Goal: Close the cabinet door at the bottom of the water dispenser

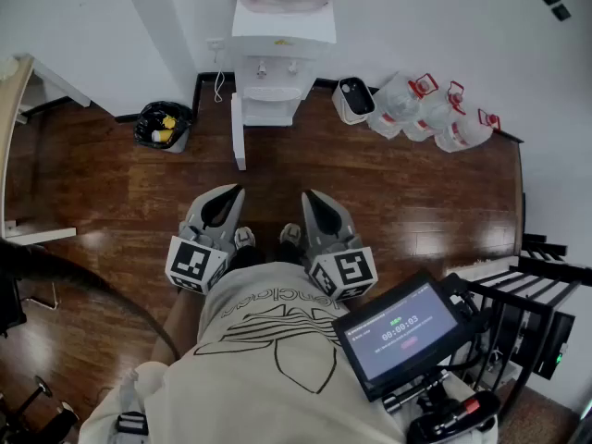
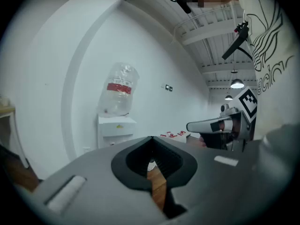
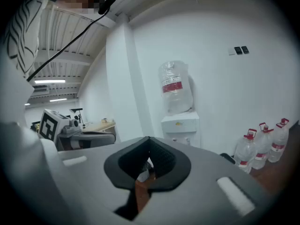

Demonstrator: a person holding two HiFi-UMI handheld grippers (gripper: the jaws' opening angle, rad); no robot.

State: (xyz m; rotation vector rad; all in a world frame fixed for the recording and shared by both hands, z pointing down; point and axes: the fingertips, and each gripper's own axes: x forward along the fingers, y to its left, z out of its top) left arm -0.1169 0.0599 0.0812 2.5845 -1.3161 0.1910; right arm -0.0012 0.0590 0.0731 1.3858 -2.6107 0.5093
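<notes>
The white water dispenser (image 1: 282,52) stands against the far wall with a bottle on top. Its lower cabinet door (image 1: 239,135) stands swung open toward me on the left side. My left gripper (image 1: 237,191) and right gripper (image 1: 308,196) are held side by side close to my body, well short of the dispenser, both shut with nothing between the jaws. The left gripper view shows the dispenser (image 2: 115,128) far ahead beyond the shut left gripper (image 2: 151,138). In the right gripper view the dispenser (image 3: 181,125) is also distant, past the shut right gripper (image 3: 149,138).
A black bin (image 1: 165,125) sits left of the dispenser. To its right are a small white appliance (image 1: 353,98) and several water jugs (image 1: 430,114). A table edge (image 1: 17,100) is at far left, a black rack (image 1: 532,299) at right. Wooden floor lies between me and the dispenser.
</notes>
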